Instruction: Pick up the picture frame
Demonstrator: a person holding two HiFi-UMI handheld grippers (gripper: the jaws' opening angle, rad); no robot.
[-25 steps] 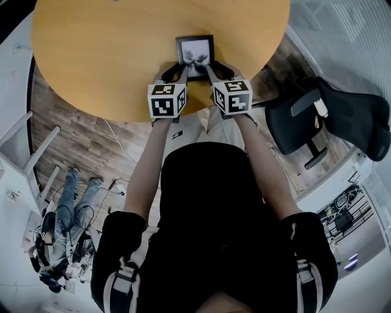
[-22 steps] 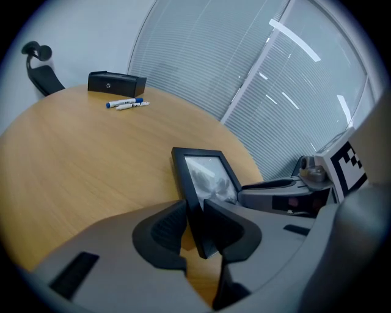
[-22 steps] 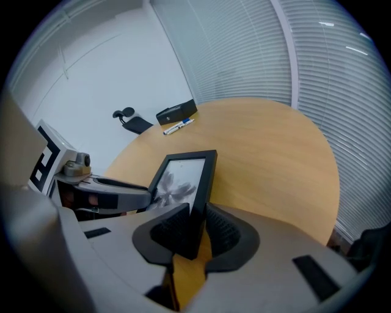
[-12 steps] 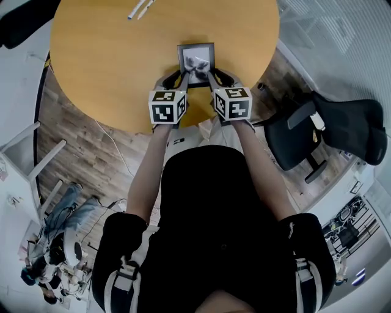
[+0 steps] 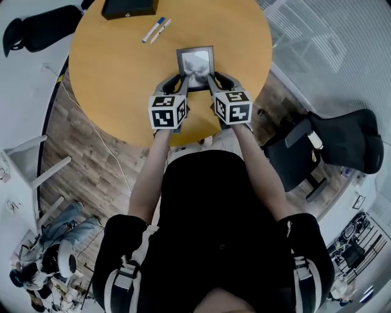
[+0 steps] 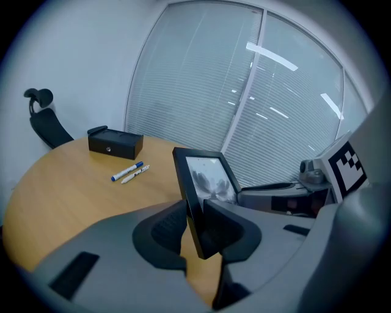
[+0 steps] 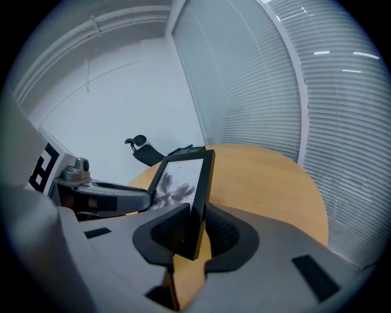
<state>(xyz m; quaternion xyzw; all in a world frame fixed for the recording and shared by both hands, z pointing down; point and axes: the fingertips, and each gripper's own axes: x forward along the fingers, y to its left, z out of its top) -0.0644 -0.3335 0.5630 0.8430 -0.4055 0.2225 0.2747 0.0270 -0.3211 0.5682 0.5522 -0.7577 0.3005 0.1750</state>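
Over table (image 5: 110, 73), one picture frame (image 5: 196, 61) clamped by left gripper (image 6: 195, 229) and right gripper (image 7: 197, 235), two pens (image 5: 154, 29)

We're looking down on a round wooden table (image 5: 110, 73), and right at its far edge sits a closed black box (image 5: 129, 7) with a small round fitting on its front face. Just inboard of the box lie two pens side by side, almost touching: a blue-capped marker (image 5: 153, 29) and a white pen (image 5: 162, 26). Off the table's right edge a black office chair (image 5: 342, 137) stands on the wood-plank floor (image 5: 79, 165). Another black chair (image 5: 43, 27) waits past the far left edge. Pale slatted blinds (image 5: 317, 36) cover the windows beyond the far right side, and a thin cable (image 5: 105, 148) trails over the floor near the left edge
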